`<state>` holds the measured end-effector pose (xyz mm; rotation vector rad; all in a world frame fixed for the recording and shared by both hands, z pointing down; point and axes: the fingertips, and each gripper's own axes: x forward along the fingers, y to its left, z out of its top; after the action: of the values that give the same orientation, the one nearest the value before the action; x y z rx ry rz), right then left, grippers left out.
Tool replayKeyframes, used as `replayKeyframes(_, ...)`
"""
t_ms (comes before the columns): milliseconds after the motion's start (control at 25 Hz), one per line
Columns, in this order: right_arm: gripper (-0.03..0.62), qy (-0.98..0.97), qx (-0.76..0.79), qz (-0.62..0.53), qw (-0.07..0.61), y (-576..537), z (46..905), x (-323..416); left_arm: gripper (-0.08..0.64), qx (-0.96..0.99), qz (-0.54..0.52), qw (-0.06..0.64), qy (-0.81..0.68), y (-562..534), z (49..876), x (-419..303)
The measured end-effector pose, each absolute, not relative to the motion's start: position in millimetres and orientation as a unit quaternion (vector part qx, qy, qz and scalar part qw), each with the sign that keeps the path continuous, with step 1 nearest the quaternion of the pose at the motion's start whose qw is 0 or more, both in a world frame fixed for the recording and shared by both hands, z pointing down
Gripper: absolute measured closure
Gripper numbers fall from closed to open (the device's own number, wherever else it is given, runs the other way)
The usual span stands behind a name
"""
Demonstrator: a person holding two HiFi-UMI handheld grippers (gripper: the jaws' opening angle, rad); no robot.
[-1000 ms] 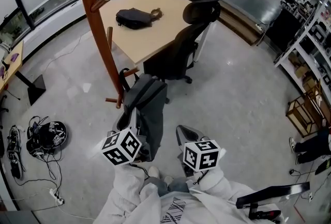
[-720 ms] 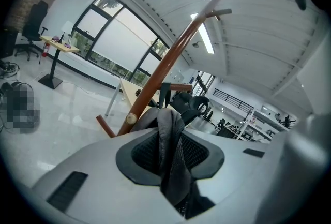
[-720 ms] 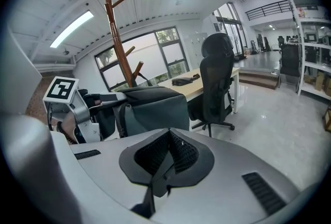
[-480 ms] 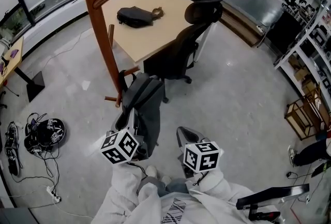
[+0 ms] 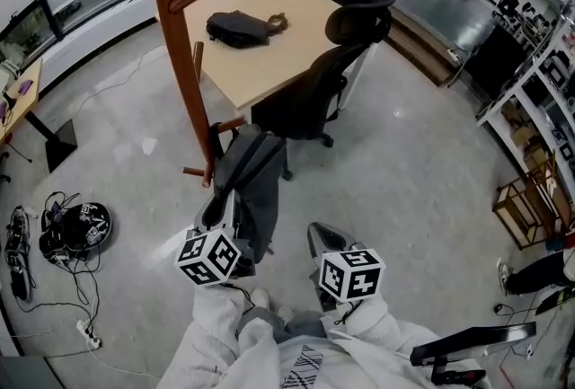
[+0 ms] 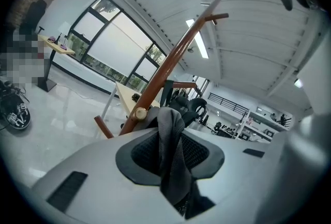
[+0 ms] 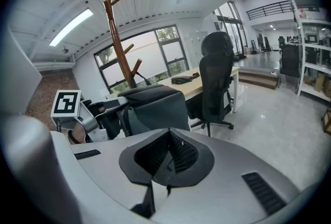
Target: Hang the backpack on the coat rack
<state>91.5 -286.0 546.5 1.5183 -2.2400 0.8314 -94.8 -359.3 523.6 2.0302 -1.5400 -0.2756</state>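
The grey backpack (image 5: 254, 183) hangs off the floor just right of the brown coat rack pole (image 5: 180, 64). My left gripper (image 5: 232, 209) is shut on its grey top strap (image 6: 170, 150). The strap runs up between the pads, towards a round-ended peg (image 6: 139, 113) on the pole (image 6: 170, 68). My right gripper (image 5: 320, 239) is lower right of the bag, apart from it. Its pads (image 7: 182, 155) meet with nothing between them. In the right gripper view the backpack (image 7: 155, 106) is ahead, with the left gripper (image 7: 83, 114) at its left side.
A wooden table (image 5: 278, 46) behind the rack carries a dark bag (image 5: 238, 28). A black office chair (image 5: 314, 91) stands against it, close to the backpack. Cables and a round device (image 5: 76, 230) lie on the floor at left. Shelving (image 5: 539, 82) lines the right.
The left gripper and the backpack have edged very slightly towards the pole. The right gripper has kept still.
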Motion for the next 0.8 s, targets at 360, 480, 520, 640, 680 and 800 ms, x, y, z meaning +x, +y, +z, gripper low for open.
replayKeyframes(360, 0.58, -0.779, 0.532, 0.291, 0.161, -286.8, 550.3, 90.8, 0.465, 0.765, -0.096, 0.264, -0.58, -360.7, 534.4, -96.5)
replayKeyframes(480, 0.58, -0.779, 0.531, 0.292, 0.162, -285.4, 550.7, 90.1, 0.459, 0.761, -0.09, 0.26, -0.588, -360.5, 537.0, -95.9)
replayKeyframes(520, 0.58, -0.779, 0.531, 0.292, 0.162, -285.1, 550.9, 89.8, 0.454, 0.76, -0.087, 0.259, -0.59, -360.7, 537.8, -95.5)
replayKeyframes(640, 0.58, -0.779, 0.53, 0.293, 0.162, -283.9, 552.0, 87.6, 0.436, 0.758, -0.075, 0.25, -0.598, -361.0, 539.3, -96.0)
replayKeyframes(680, 0.58, -0.779, 0.529, 0.293, 0.162, -283.1, 552.4, 86.6, 0.43, 0.758, -0.068, 0.246, -0.6, -360.7, 539.3, -96.2)
replayKeyframes(800, 0.58, -0.781, 0.527, 0.294, 0.163, -279.6, 554.3, 83.7, 0.416, 0.761, -0.05, 0.237, -0.602, -359.0, 539.7, -95.2)
